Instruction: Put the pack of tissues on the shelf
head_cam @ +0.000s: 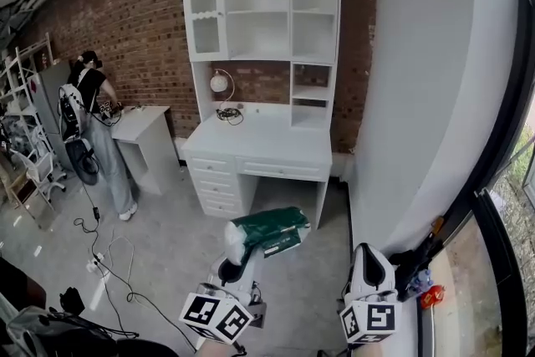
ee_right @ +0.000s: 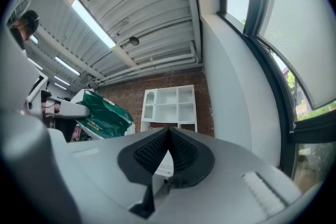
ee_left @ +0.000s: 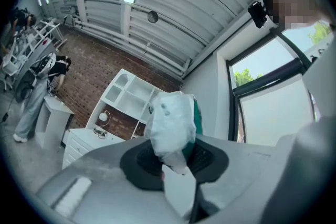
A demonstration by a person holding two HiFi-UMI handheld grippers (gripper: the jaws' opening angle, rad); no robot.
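At floor level, well short of the furniture: left gripper [head_cam: 240,253] carries the pack of tissues [head_cam: 269,232] out front, raised above the grey floor [head_cam: 180,242]. Fingers [ee_left: 138,164] clamped on the pack's white crumpled end; the green printed body sticks out beyond them, tilted up to the right.

Right gripper [head_cam: 369,257] just beside, to the right, near the white wall [head_cam: 435,96]. Its fingers [ee_right: 153,155] pressed together, pad to pad.

Ahead, against the brick wall [head_cam: 142,4]: a white table [head_cam: 259,138] with drawers, and the shelf [head_cam: 261,12] standing on its back edge. Open compartments, with an arched door at upper left. A round lamp [head_cam: 220,82] and a cable coil [head_cam: 230,114] sit on the tabletop's left rear. Open floor lies between the pack and the table.

Left side: a person [head_cam: 96,130] stands at a small table [head_cam: 142,128], back turned. Cables [head_cam: 109,263] trail across the floor below them. Far right, a dark-framed window [head_cam: 501,205] runs down beside the white wall.
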